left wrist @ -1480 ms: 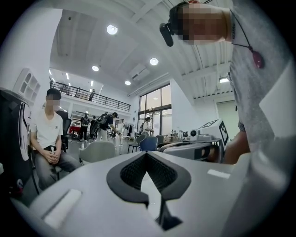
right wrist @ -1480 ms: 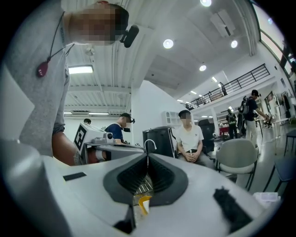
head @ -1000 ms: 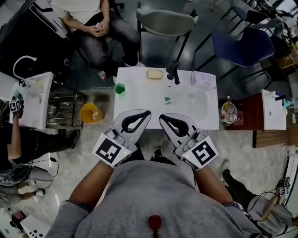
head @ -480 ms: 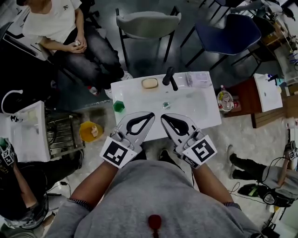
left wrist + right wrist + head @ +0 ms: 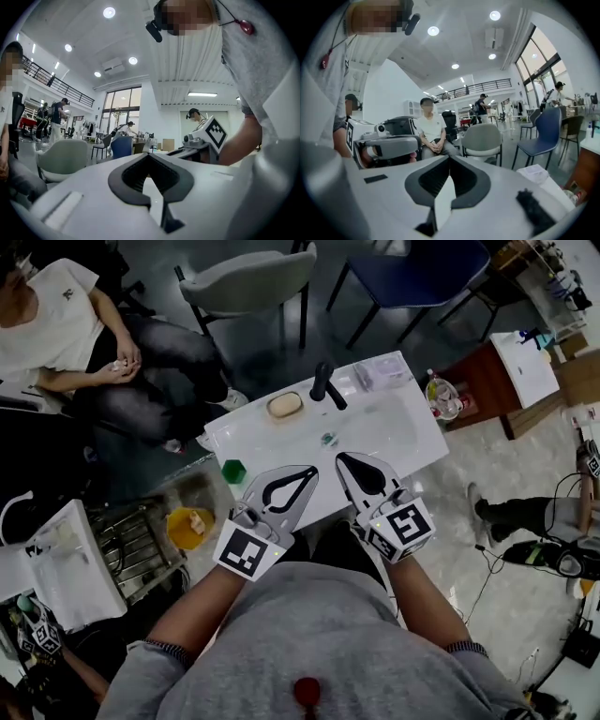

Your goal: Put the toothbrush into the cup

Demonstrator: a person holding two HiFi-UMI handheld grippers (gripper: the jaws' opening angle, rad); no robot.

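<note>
A small green cup stands at the left near corner of the white sink. I cannot make out a toothbrush; a pale packet lies at the sink's back right. In the head view my left gripper and right gripper hover side by side over the sink's near edge, both shut and empty. The left gripper view shows its jaws meeting at the tip, with the right gripper's marker cube beside them. In the right gripper view the jaws also meet.
On the sink are a black faucet, a bar of soap and the drain. Behind it stand a grey chair and a blue chair. A seated person is at far left. A yellow bucket sits on the floor.
The head view has swung, so the sink now lies tilted and further right. Both grippers stay shut, held together over the sink's near edge.
</note>
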